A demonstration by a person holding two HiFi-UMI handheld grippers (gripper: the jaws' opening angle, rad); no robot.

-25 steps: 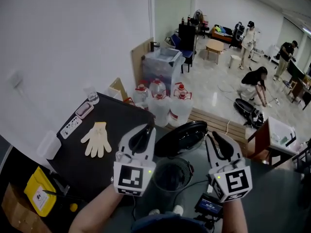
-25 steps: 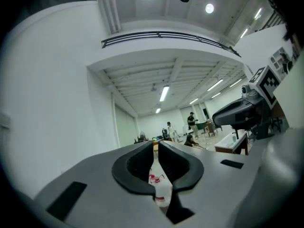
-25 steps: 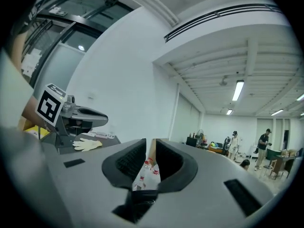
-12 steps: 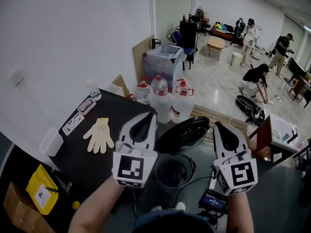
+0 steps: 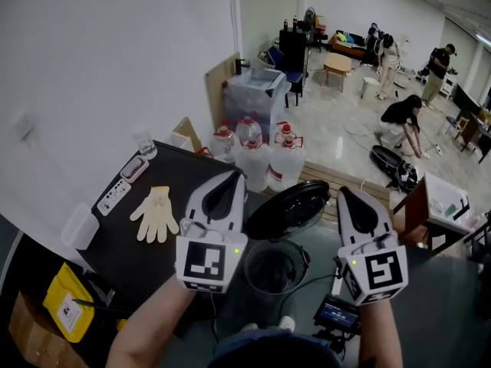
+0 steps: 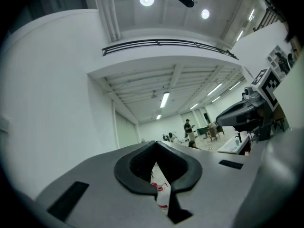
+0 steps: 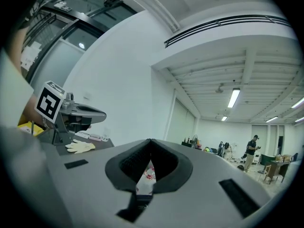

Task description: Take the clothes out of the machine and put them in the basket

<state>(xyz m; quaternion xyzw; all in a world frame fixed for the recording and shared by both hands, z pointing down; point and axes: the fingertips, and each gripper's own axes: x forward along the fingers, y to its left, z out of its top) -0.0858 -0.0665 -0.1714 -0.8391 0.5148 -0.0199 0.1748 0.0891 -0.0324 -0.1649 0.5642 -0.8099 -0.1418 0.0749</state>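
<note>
The left tongs [image 5: 231, 181] and right tongs [image 5: 349, 198] are both pinched together, empty, held near the little washer [image 5: 301, 265], its lid [image 5: 288, 211] up. The clothes (presumably in the dark tub, unseen) should be limp, perhaps damp and heavy; pinch a bunched fold.

Wall [image 5: 115, 52]: plain white, on the left.
Floor [image 5: 337, 140]: pale and glossy, opening into a long hall.
Furniture: low wooden table [image 5: 338, 67] and dark cabinet [image 5: 294, 52] at the far end.
Light: ceiling strip lamps [image 6: 165, 99], all lit.
</note>
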